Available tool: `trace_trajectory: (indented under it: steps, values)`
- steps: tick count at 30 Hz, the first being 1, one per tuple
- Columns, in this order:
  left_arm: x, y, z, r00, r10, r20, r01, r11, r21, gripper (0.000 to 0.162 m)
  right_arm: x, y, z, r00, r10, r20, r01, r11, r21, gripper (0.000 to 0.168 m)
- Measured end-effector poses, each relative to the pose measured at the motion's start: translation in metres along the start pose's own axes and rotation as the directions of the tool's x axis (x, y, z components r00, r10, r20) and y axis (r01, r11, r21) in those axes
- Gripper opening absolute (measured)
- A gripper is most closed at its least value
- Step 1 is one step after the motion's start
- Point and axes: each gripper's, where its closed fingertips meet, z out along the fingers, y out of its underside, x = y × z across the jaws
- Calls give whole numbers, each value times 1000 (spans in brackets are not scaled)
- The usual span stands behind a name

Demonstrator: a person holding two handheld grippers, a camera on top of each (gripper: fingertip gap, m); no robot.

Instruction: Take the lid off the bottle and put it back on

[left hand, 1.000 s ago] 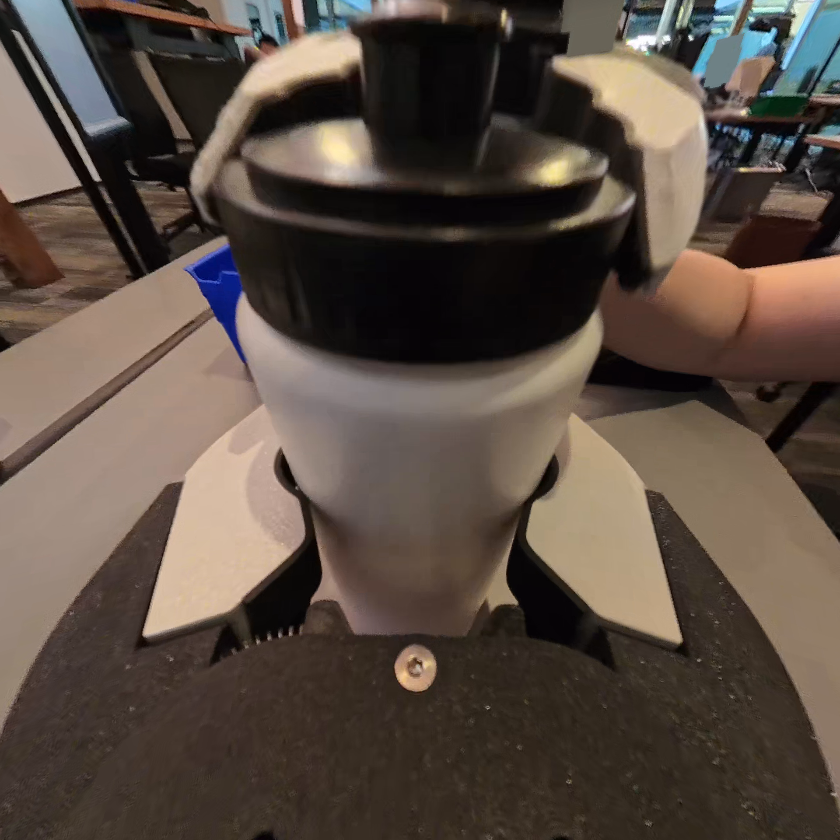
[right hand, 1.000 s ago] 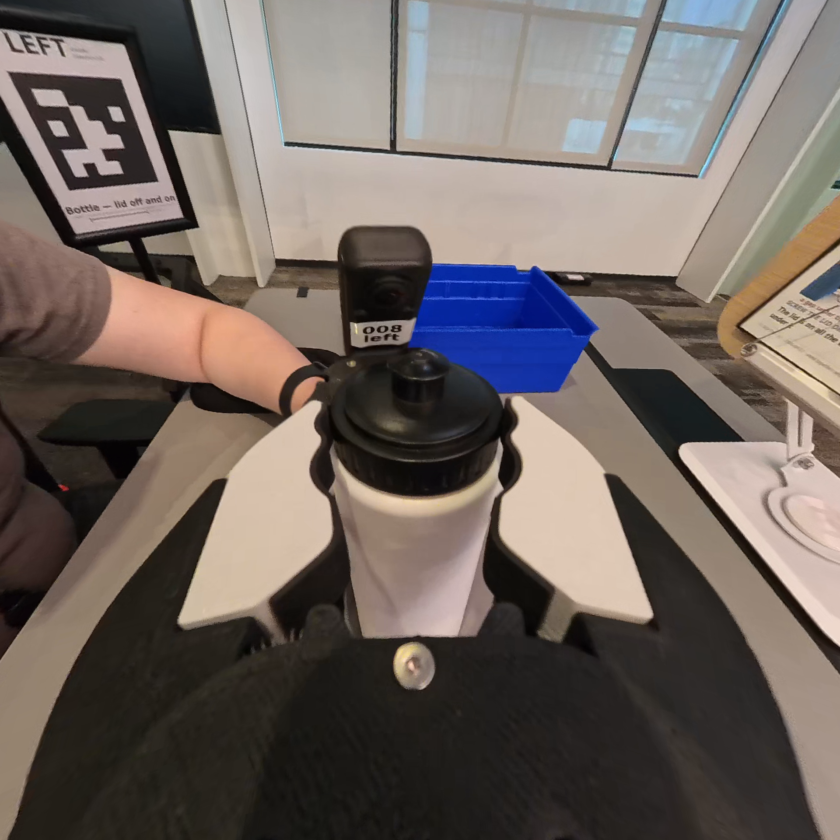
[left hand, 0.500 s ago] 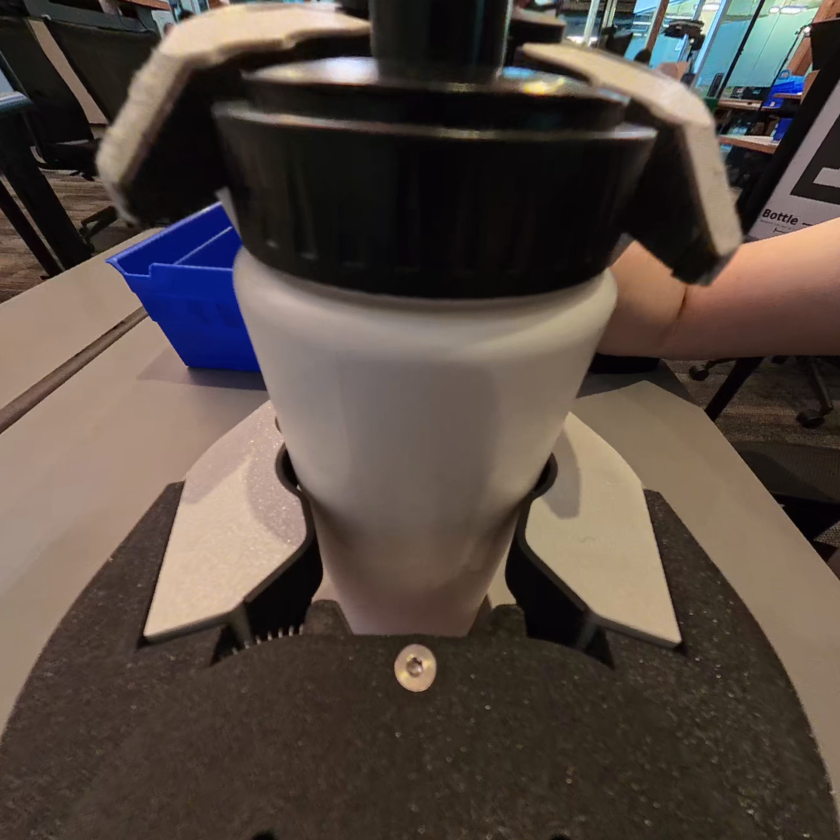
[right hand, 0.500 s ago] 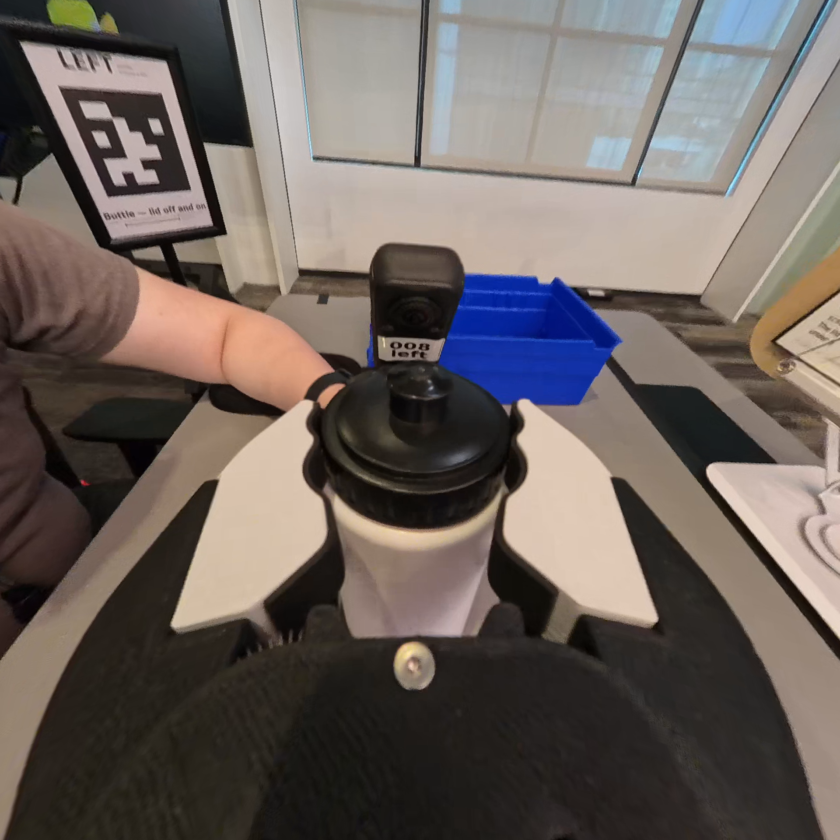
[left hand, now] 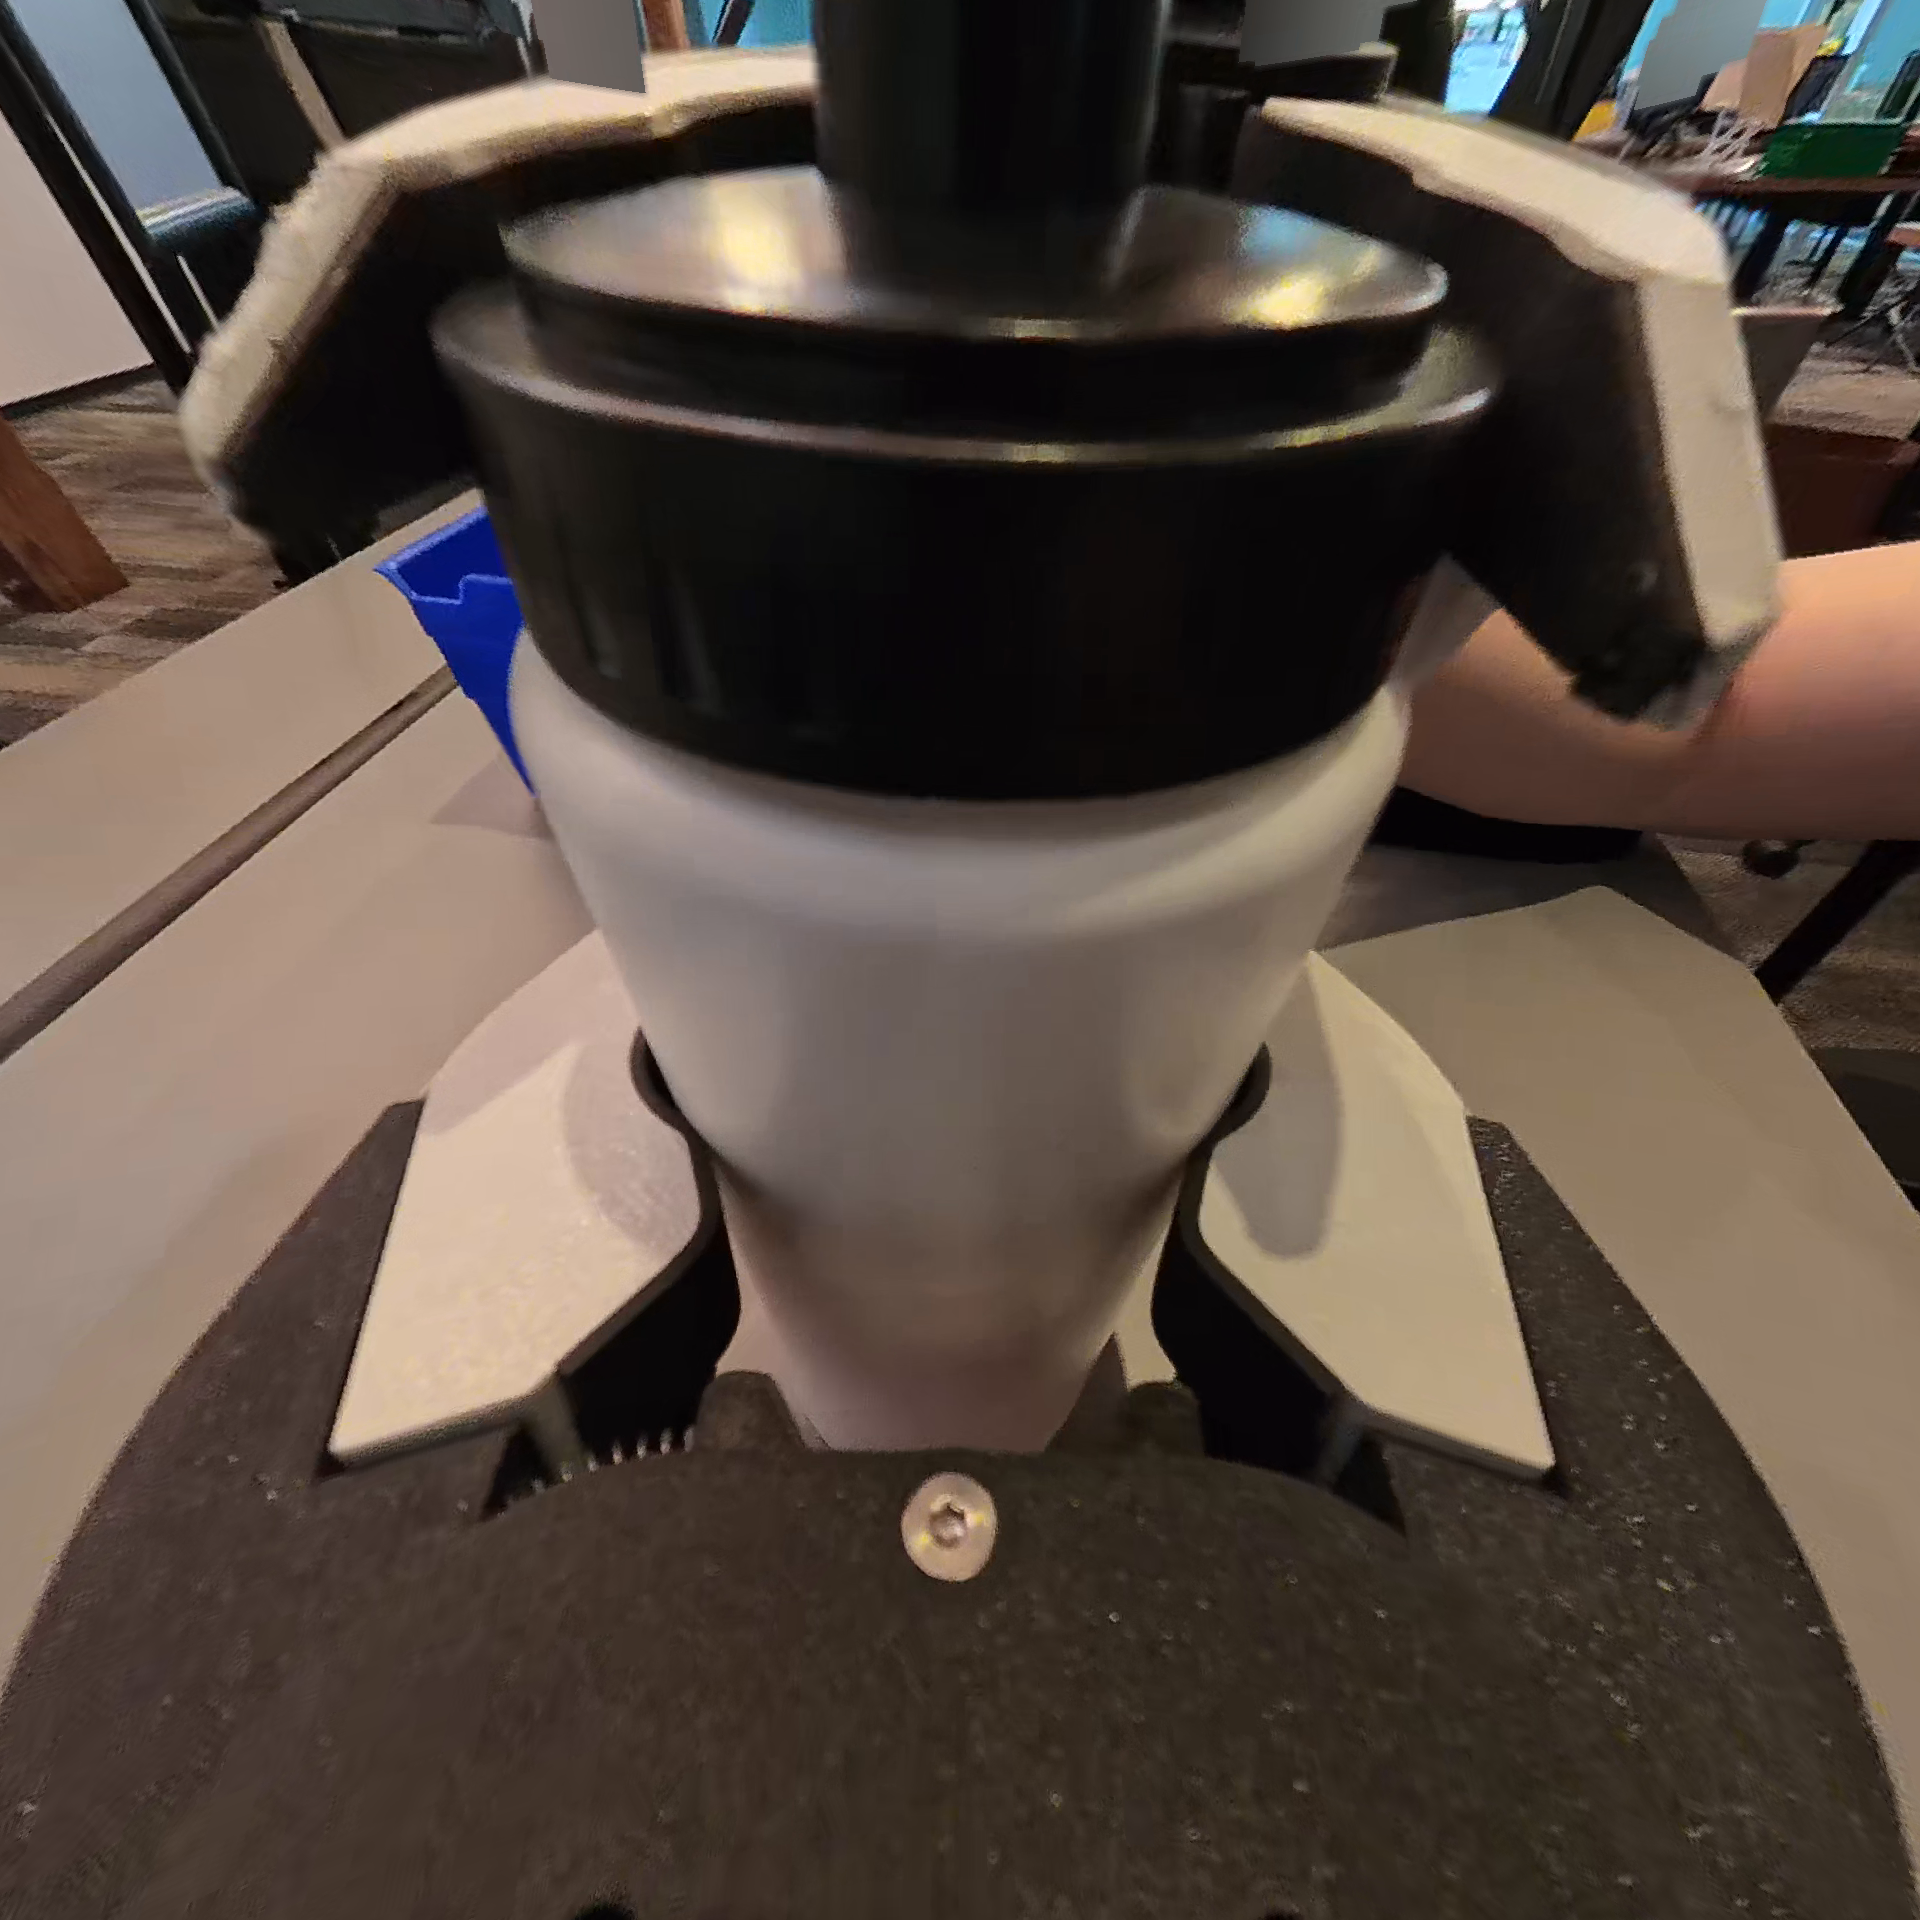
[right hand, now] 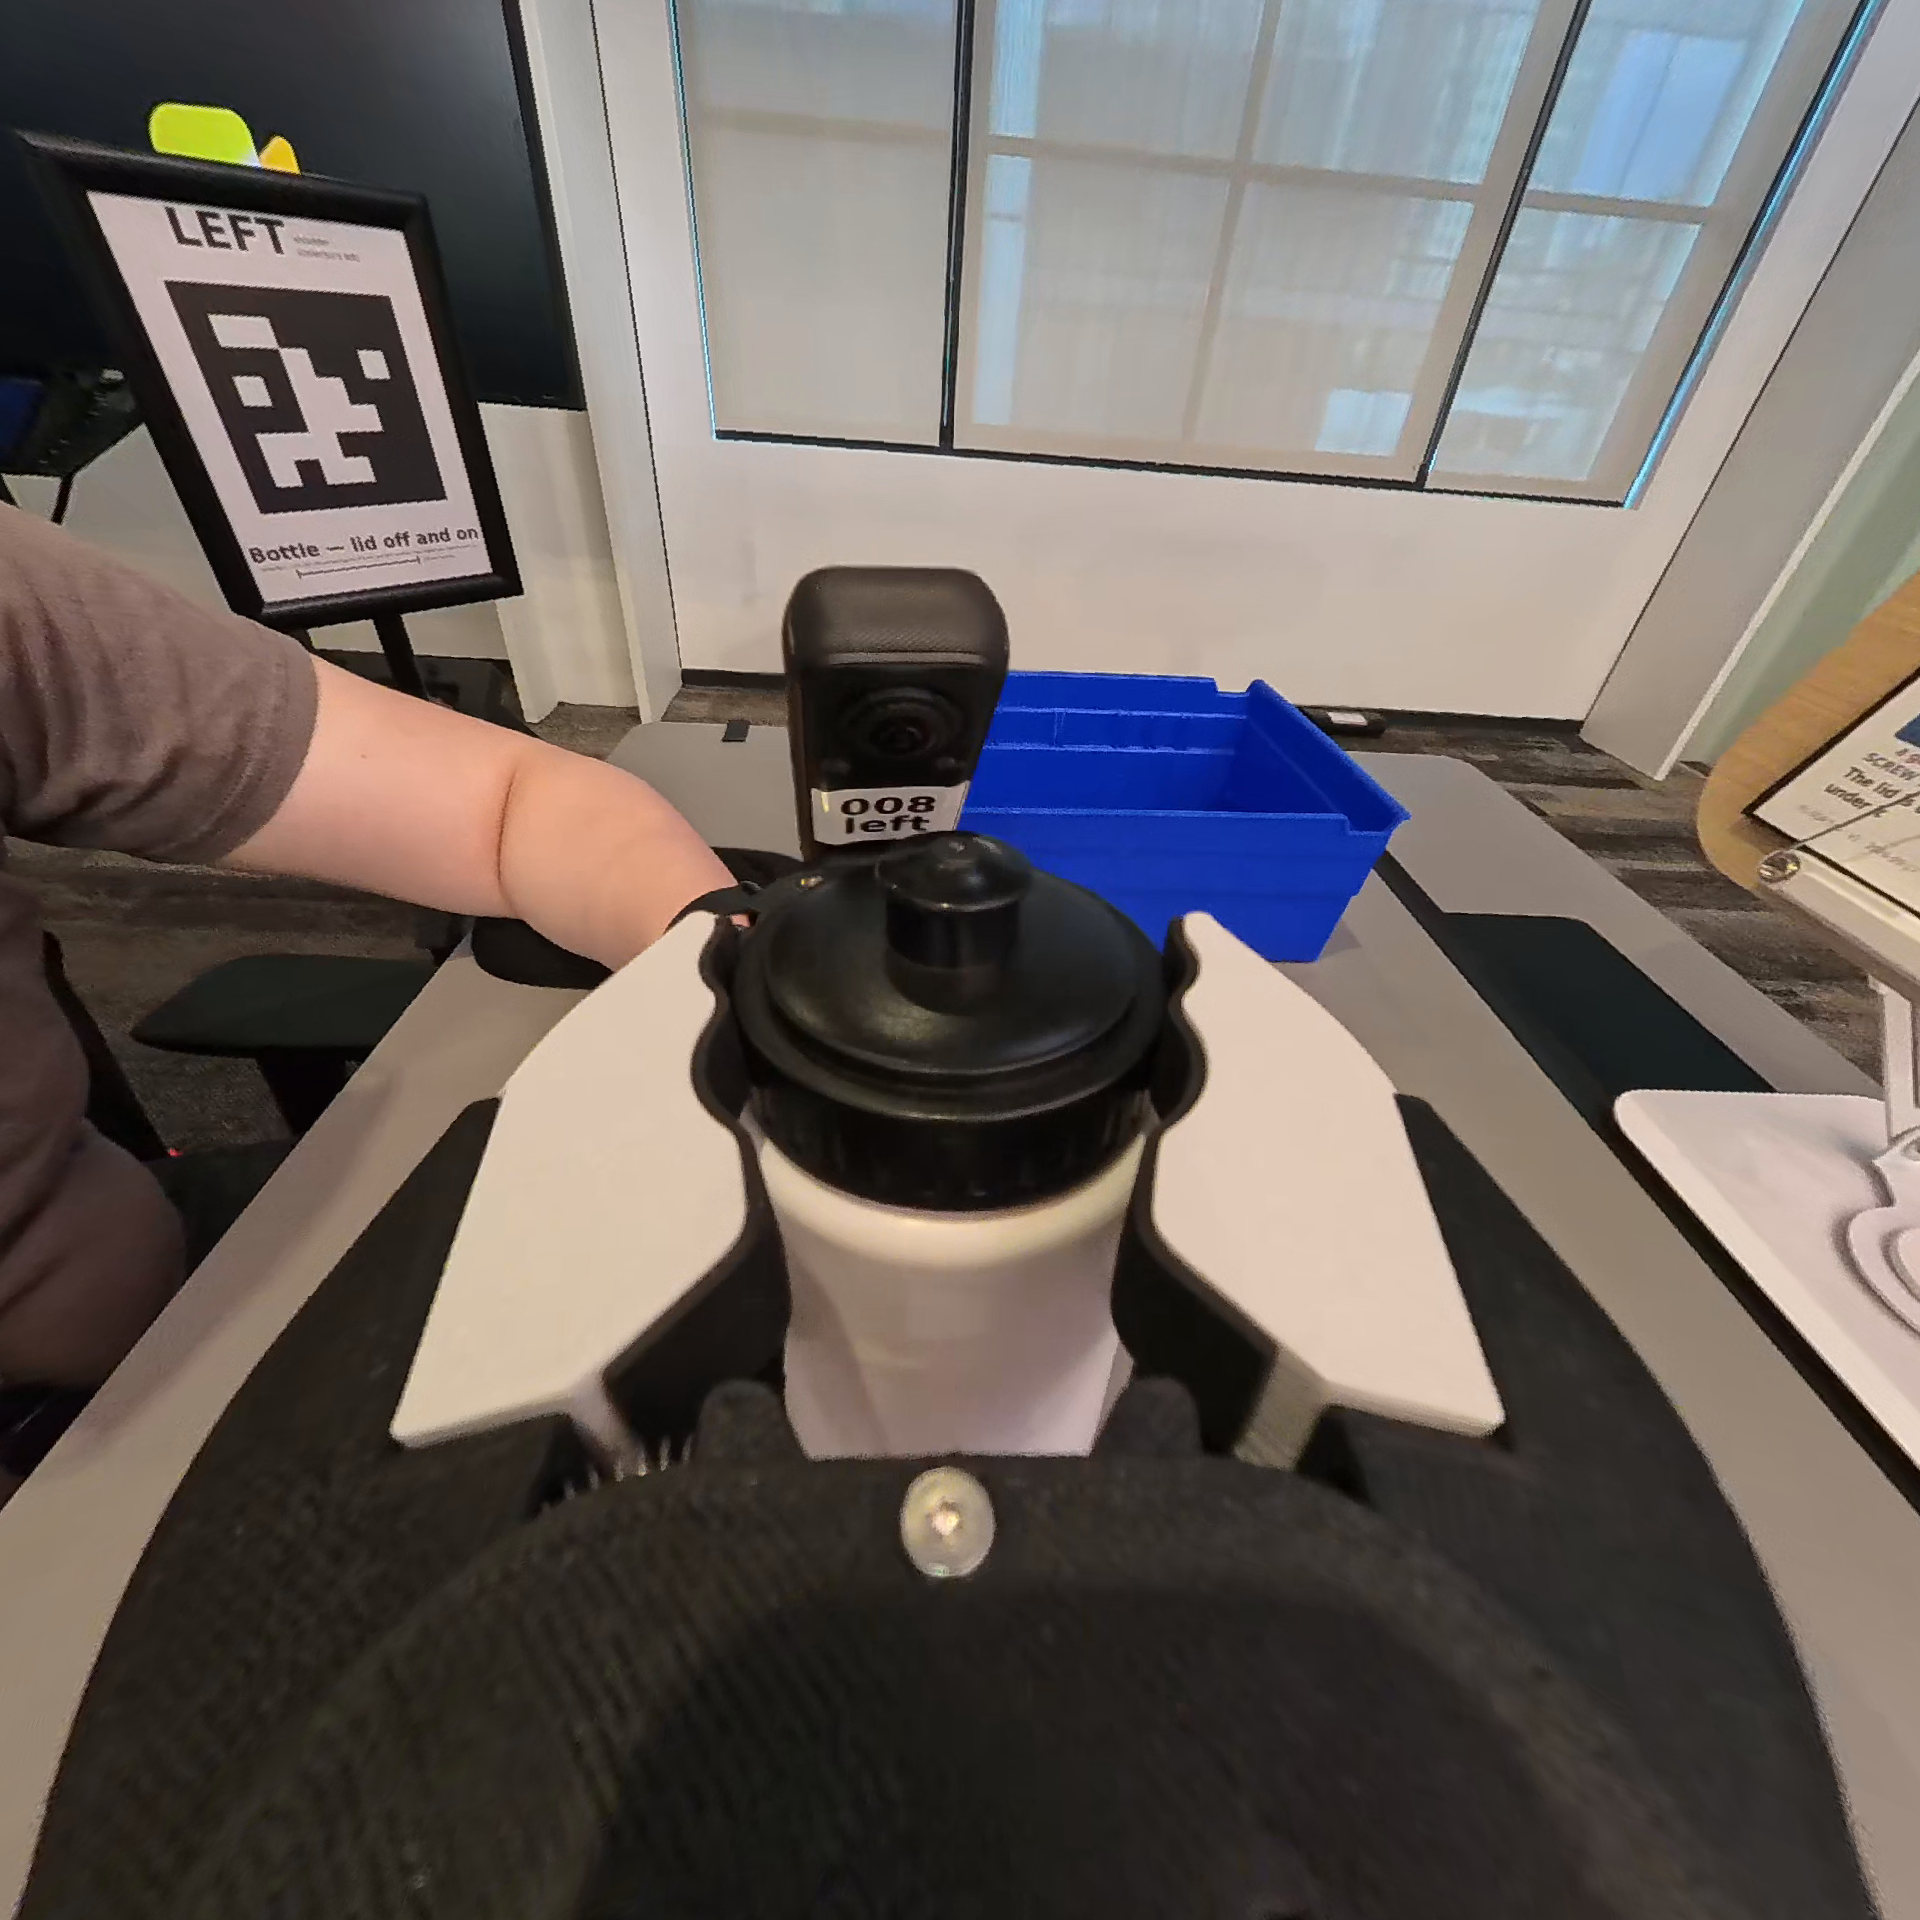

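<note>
White bottle [left hand: 956,1039]: stood upright over the grey table [left hand: 208,1039], body pinched between the left gripper [left hand: 951,1122] jaws. Black lid [right hand: 945,1049]: sat on the bottle neck, clamped by the right gripper [right hand: 948,1023] jaws; whether fully screwed down could not be told. Blue bin [right hand: 1174,821]: behind, visible interior bare, near part hidden by the left gripper's camera. Bottle base: out of view.
</note>
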Motion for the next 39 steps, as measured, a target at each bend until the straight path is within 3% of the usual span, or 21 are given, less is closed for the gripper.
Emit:
trace_trajectory:
  steps: [25, 27, 29, 33, 39]
  values:
    - [-5, 3, 2, 999, -27, 46, 30, 998, -57, 100, 6, 2, -2, 999, 17, -32, -18, 999, -43, 79]
    - [-11, 2, 1, 997, -39, 72, 40, 999, -23, 101, 14, 9, -5, 997, -4, -83, -5, 994, -110, 79]
    - [-14, 2, -2, 996, -52, 72, 52, 999, 1, 100, 18, 15, -10, 993, -17, -113, -4, 983, -183, 92]
    - [-15, -8, -10, 997, 1, 79, -4, 999, 31, 108, 21, 16, -20, 991, -9, -133, -25, 967, -252, 91]
    - [-24, -23, -30, 988, 70, 140, -64, 997, -41, 123, 13, 23, -21, 988, -8, -153, -52, 921, -387, 91]
